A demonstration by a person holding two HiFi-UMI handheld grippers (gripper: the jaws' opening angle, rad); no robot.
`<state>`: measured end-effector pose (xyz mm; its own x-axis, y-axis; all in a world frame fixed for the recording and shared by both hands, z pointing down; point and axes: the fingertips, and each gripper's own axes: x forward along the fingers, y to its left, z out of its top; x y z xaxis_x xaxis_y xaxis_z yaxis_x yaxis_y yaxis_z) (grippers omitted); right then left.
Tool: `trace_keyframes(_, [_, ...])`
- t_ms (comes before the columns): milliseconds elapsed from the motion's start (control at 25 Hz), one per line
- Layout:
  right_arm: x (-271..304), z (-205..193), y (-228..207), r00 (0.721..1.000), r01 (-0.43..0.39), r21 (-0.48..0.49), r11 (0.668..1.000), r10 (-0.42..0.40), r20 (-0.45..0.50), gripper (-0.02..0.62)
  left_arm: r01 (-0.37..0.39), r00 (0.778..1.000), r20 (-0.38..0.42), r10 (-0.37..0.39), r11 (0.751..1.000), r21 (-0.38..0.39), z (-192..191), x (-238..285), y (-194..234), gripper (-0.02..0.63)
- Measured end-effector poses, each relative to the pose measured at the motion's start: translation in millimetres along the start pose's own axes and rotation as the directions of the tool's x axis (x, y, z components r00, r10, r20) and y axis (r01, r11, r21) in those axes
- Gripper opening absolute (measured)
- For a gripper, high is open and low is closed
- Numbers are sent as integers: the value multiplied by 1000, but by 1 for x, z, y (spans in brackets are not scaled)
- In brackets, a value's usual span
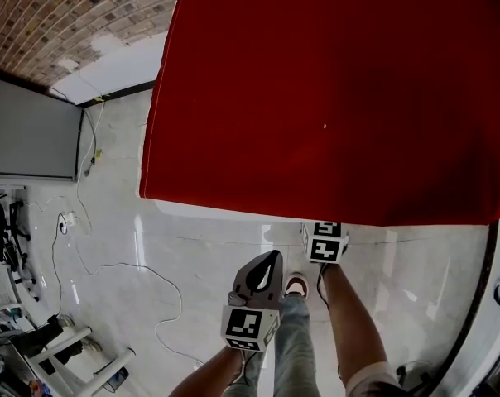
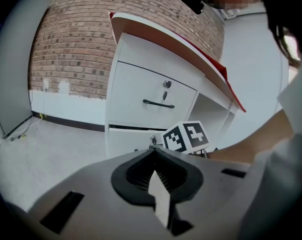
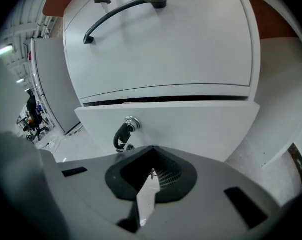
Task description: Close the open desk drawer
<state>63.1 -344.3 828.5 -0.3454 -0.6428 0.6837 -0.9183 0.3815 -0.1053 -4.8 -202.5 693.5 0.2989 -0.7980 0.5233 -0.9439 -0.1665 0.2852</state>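
Drawer (image 3: 191, 126) hidden under desktop (image 1: 333, 89) from above

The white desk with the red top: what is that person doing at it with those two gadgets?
A person holds a gripper in each hand at the desk. Its lower drawer stands slightly out under the shut upper drawer. The right gripper, shut and empty, is close up to that drawer's front by the keys in its lock, seemingly to push it in. The left gripper, also shut and empty, hangs back.
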Motion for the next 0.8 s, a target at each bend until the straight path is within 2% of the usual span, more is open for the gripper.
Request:
trace_keyframes(360, [4, 8, -1, 1000, -12, 2, 1000, 12, 0, -2, -12, 1000, 13, 12, 1000, -10, 5, 2, 4, 8])
trace_keyframes(560, [8, 9, 2, 1000, -22, -46, 999, 21, -8, -2, -30, 1000, 6, 30, 999, -34, 1, -1, 12, 8])
trace_keyframes(800, [8, 9, 2, 1000, -17, -20, 1000, 17, -4, -2, -32, 999, 10, 32, 999, -20, 3, -1, 17, 8])
